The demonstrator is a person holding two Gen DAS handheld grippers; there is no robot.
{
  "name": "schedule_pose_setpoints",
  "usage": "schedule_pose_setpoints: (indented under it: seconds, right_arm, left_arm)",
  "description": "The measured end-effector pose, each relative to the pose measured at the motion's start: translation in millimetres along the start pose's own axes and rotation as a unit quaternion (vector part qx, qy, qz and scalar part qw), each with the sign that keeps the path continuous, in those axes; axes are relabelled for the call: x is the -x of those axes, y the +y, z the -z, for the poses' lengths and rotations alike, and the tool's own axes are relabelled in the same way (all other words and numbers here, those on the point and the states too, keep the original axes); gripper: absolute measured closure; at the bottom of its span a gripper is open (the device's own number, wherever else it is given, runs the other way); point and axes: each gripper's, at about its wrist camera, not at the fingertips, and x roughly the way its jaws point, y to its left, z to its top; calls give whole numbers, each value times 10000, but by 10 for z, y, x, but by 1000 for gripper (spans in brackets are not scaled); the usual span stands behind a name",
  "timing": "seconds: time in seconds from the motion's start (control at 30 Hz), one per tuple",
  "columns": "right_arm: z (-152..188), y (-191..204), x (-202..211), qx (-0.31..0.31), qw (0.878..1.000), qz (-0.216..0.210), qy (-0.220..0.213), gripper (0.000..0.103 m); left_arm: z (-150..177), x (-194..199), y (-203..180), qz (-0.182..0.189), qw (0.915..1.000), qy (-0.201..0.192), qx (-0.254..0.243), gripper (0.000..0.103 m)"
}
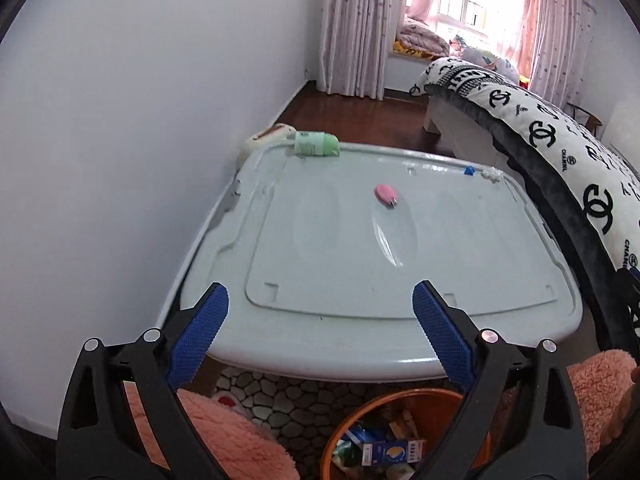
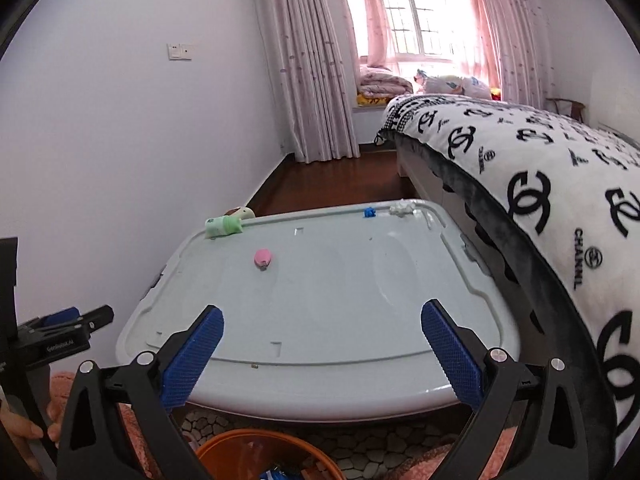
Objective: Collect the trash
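1. Left gripper (image 1: 320, 316) and right gripper (image 2: 322, 336): jaws spread, empty.
2. Pink scrap (image 1: 385, 195) lies mid-tabletop (image 1: 340, 264) toward the far edge, ahead of both grippers; nearer arm unclear.
3. Green bottle (image 1: 316, 144) lies along the far-left corner's edge.

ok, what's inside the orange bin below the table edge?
The orange bin holds discarded packaging: a blue and white carton and some greenish wrappers. The left gripper, jaws open, frames the view; deeper contents and the bin's bottom are covered.
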Motion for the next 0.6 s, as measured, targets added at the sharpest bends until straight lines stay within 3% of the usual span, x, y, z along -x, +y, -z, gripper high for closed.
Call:
schedule_pose_setpoints:
  seconds: [0.6]
  right_arm:
    - [20, 70, 110, 128, 9999, 22, -52, 5]
  left_arm:
    - [31, 80, 54, -139, 9998, -160, -50, 12]
